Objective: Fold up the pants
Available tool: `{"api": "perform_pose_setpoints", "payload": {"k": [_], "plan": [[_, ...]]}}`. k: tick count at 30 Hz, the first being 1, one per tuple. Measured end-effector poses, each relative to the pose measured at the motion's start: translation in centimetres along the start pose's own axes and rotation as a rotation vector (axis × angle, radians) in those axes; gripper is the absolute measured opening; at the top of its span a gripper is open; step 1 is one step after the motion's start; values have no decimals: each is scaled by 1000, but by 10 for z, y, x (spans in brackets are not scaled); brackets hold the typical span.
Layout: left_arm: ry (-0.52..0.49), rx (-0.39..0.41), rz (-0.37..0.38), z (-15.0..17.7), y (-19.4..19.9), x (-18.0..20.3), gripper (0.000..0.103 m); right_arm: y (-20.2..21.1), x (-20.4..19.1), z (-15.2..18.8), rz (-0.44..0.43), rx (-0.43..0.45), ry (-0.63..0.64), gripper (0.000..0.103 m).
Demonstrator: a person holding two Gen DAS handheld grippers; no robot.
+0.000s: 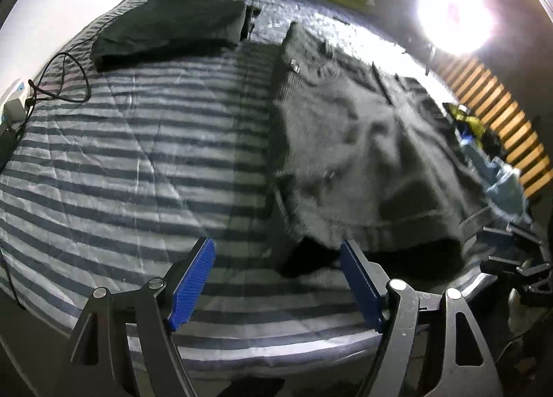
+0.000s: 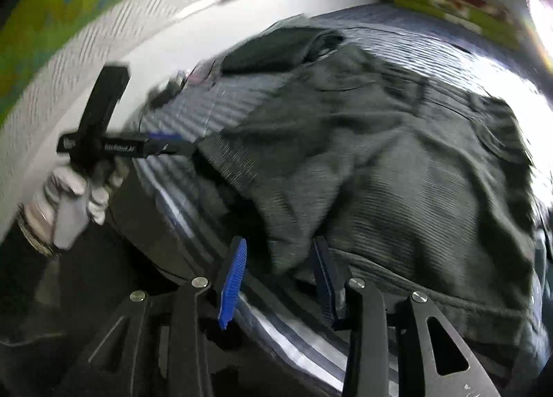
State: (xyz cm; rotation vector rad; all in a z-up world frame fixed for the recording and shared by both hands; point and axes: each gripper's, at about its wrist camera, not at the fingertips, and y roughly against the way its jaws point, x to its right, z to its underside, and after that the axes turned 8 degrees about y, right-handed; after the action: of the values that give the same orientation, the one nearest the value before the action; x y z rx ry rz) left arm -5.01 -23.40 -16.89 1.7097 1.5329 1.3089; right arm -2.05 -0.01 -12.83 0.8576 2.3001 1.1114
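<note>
Both grippers, left (image 1: 276,279) and right (image 2: 280,279), gape empty at the lower frame, probably lining up on the grey pants' (image 1: 345,141) hem.

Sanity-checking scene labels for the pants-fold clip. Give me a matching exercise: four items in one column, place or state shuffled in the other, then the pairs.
Items
1. grey pants
2. folded dark garment
3. black cable
4. left gripper

Place or state
A. lies looped near the left edge of the striped bedspread
B. open, nothing between its blue-padded fingers
C. spread out and wrinkled on the right part of the bed
D. neat stack at the far side of the bed

Pairs: 1-C, 2-D, 3-A, 4-B
</note>
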Motion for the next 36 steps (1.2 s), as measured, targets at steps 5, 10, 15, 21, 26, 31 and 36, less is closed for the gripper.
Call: {"api": "perform_pose_setpoints", "payload": {"k": [5, 10, 15, 21, 26, 31, 36], "plan": [[-53, 12, -50, 0, -21, 2, 62, -32, -22, -6, 177, -55, 129, 35], [-101, 30, -64, -4, -20, 8, 10, -26, -5, -8, 168, -50, 32, 16], [-174, 126, -89, -12, 17, 14, 9, 8, 8, -19, 82, 65, -111, 14], [-256, -58, -163, 4, 0, 10, 13, -24, -1, 13, 118, -130, 46, 18], [-158, 54, -38, -23, 35, 11, 25, 4, 9, 20, 98, -114, 39, 28], [-157, 49, 21, -56, 12, 41, 25, 26, 24, -6, 27, 52, -84, 28], [-216, -100, -33, -46, -49, 59, 25, -24, 29, -5, -6, -44, -119, 28]]}}
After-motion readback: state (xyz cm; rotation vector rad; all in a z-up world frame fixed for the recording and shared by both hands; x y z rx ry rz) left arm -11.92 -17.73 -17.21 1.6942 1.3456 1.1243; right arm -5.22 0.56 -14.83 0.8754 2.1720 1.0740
